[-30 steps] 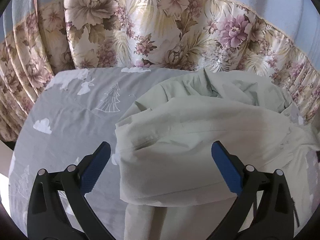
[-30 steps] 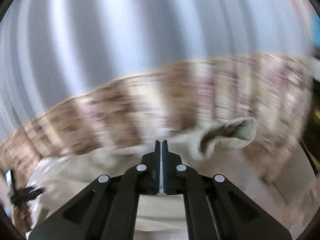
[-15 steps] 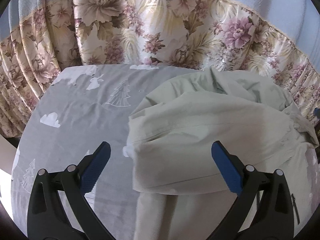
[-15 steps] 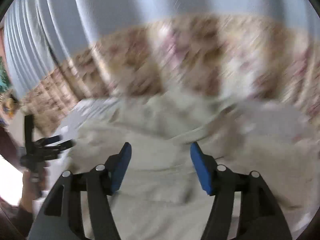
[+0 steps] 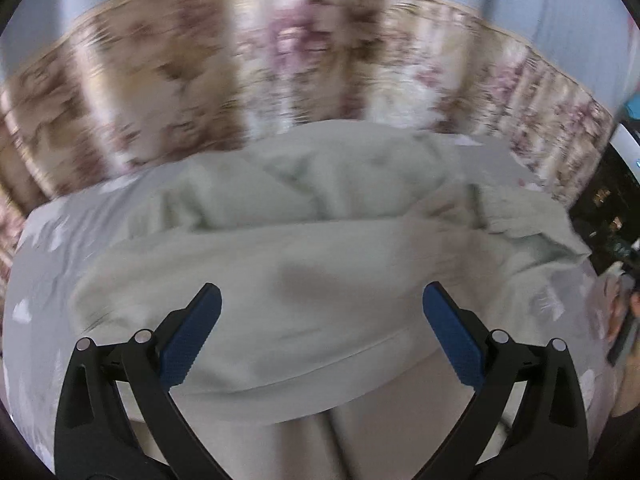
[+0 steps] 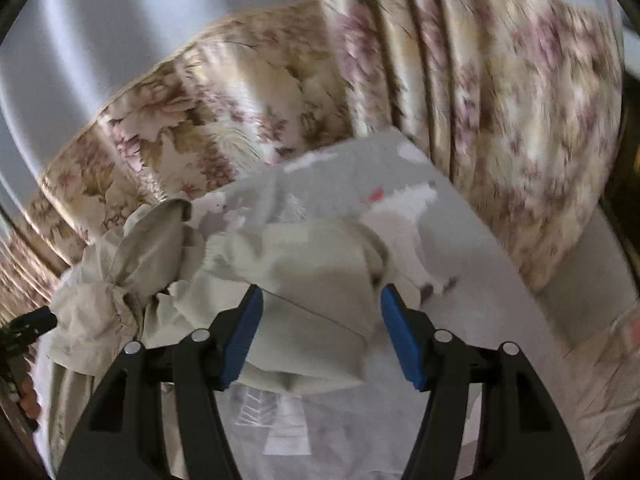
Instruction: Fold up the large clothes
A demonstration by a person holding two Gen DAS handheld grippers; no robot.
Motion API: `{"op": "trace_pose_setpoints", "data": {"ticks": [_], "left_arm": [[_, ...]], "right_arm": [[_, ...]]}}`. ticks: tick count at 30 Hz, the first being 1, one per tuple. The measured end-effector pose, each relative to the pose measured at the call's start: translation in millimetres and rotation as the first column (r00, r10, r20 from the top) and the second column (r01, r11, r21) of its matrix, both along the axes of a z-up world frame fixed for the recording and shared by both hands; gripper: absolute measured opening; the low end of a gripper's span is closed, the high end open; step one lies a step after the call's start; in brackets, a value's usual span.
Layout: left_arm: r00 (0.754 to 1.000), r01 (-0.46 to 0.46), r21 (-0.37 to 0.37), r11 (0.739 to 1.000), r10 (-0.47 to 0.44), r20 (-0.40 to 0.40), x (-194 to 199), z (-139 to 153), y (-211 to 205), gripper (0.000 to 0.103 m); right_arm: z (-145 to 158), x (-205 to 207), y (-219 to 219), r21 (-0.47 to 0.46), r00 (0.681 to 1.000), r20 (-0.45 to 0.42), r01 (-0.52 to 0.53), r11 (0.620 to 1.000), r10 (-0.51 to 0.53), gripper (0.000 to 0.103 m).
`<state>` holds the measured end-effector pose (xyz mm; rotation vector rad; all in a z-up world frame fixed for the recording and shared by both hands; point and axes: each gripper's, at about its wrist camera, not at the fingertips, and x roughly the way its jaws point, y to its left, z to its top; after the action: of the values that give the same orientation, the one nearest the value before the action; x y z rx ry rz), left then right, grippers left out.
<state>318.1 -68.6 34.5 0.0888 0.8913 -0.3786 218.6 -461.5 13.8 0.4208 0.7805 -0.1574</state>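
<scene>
1. Garment (image 5: 280,292), pale green, lies part-folded and rumpled on grey sheet (image 6: 460,320), by floral curtain (image 6: 280,92).
2. Left gripper (image 5: 322,316) open above the fold, holding nothing.
3. Right gripper (image 6: 322,320): jaws just opened, fabric edge between them, not pinched.
4. Judged step: between folds. Next: close on an edge, both sides.

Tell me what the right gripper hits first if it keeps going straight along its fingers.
Most likely the pale green garment: its folded end lies directly ahead of the open right gripper, between its fingers. The grey bedsheet is underneath. Depth is hard to judge.
</scene>
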Motion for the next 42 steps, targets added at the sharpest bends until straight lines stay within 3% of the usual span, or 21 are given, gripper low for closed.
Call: {"op": "trace_pose_setpoints", "data": {"ticks": [1, 2, 4, 6, 9, 10, 11, 12, 13, 16, 18, 21, 24, 27, 29, 32, 34, 37, 38, 40, 42], "left_arm": [[1.0, 0.004, -0.007, 1.0, -0.004, -0.002, 1.0, 0.1, -7.5, 0.1], [1.0, 0.005, -0.004, 1.0, -0.005, -0.008, 2.0, -1.1, -11.5, 0.1], [1.0, -0.002, 0.014, 1.0, 0.002, -0.015, 2.9, -5.0, -11.1, 0.1], [1.0, -0.027, 0.051, 0.998, 0.027, -0.005, 4.2, -7.5, -4.0, 0.1], [0.996, -0.086, 0.091, 0.992, 0.086, 0.01, 5.8, -9.9, 22.8, 0.1], [0.995, -0.099, 0.098, 0.99, 0.098, 0.015, 6.7, -10.9, 31.9, 0.1], [0.994, -0.111, 0.108, 0.988, 0.11, 0.022, 6.0, -12.1, 41.6, 0.1], [0.992, -0.123, 0.122, 0.985, 0.121, 0.028, 6.0, -13.8, 52.9, 0.1], [0.991, -0.133, 0.137, 0.982, 0.13, 0.032, 5.8, -16.5, 65.0, 0.1], [0.986, -0.167, 0.141, 0.976, 0.162, 0.043, 5.7, -22.9, 97.5, 0.1], [0.982, -0.19, 0.114, 0.975, 0.186, 0.037, 8.5, -26.0, 117.1, 0.1], [0.974, -0.225, 0.049, 0.973, 0.224, 0.022, 12.5, -27.2, 140.3, 0.1], [0.969, -0.246, 0.0, 0.969, 0.246, 0.024, 12.4, -24.9, 152.5, 0.1], [0.963, -0.266, -0.024, 0.964, 0.267, 0.032, 7.8, -21.1, 162.8, 0.1], [0.959, -0.28, -0.027, 0.96, 0.281, 0.031, 3.9, -19.5, 169.8, 0.1], [0.956, -0.29, -0.02, 0.957, 0.291, 0.039, -0.5, -17.7, 175.3, 0.1], [0.956, -0.289, -0.016, 0.957, 0.289, 0.041, -0.8, -17.1, 173.4, 0.1], [0.962, -0.27, -0.042, 0.962, 0.271, 0.022, 1.7, -17.1, 160.9, 0.1], [0.967, -0.255, -0.056, 0.965, 0.256, 0.015, 1.5, -17.4, 154.1, 0.1], [0.978, -0.21, -0.071, 0.975, 0.211, 0.005, 1.2, -18.7, 131.0, 0.1], [0.987, -0.161, -0.064, 0.985, 0.161, -0.001, 0.3, -21.1, 105.9, 0.1]], "right_arm": [[-0.3, 1.4, 2.7, -0.035, 1.0, 0.005, 0.007, 0.999, -0.007, 0.062], [9.8, 1.0, 17.3, -0.141, 0.999, 0.05, 0.006, 0.99, 0.001, 0.062], [25.2, 7.1, 49.0, -0.26, 0.988, 0.103, -0.082, 0.962, 0.112, 0.063], [29.0, 27.7, 74.6, -0.258, 0.972, 0.047, -0.209, 0.943, 0.228, 0.065], [4.6, 70.1, 106.0, -0.231, 0.931, -0.145, -0.36, 0.904, 0.334, 0.065], [-6.0, 81.0, 111.8, -0.261, 0.926, -0.193, -0.367, 0.893, 0.325, 0.061], [-19.5, 92.3, 114.8, -0.27, 0.918, -0.244, -0.374, 0.887, 0.313, 0.034], [-26.0, 97.3, 114.2, -0.243, 0.913, -0.258, -0.378, 0.893, 0.316, 0.019], [-27.3, 98.9, 112.1, -0.235, 0.921, -0.244, -0.359, 0.903, 0.303, 0.01], [2.5, 88.7, 112.3, -0.226, 0.961, -0.107, -0.272, 0.935, 0.253, 0.007], [31.9, 76.2, 125.9, -0.194, 0.963, 0.002, -0.265, 0.945, 0.27, 0.007], [75.2, 63.8, 162.3, -0.128, 0.933, 0.162, -0.302, 0.945, 0.321, 0.006], [89.0, 71.8, 226.1, -0.03, 0.862, 0.233, -0.456, 0.889, 0.45, 0.007], [54.5, 96.7, 286.3, 0.107, 0.813, 0.106, -0.582, 0.806, 0.573, 0.025], [35.8, 97.1, 309.9, 0.093, 0.793, 0.033, -0.608, 0.788, 0.608, 0.048], [31.4, 85.1, 303.4, 0.098, 0.79, 0.026, -0.612, 0.785, 0.612, 0.052], [41.8, 70.0, 274.1, 0.097, 0.816, 0.063, -0.578, 0.811, 0.574, 0.058], [58.5, 56.2, 227.0, -0.127, 0.899, 0.052, -0.426, 0.896, 0.434, 0.082], [59.8, 51.3, 214.1, -0.232, 0.93, 0.034, -0.35, 0.908, 0.367, 0.084], [54.3, 39.2, 188.3, -0.396, 0.972, 0.004, -0.212, 0.893, 0.233, 0.085], [44.4, 30.3, 166.2, -0.442, 0.987, -0.003, -0.145, 0.885, 0.16, 0.086]]}}
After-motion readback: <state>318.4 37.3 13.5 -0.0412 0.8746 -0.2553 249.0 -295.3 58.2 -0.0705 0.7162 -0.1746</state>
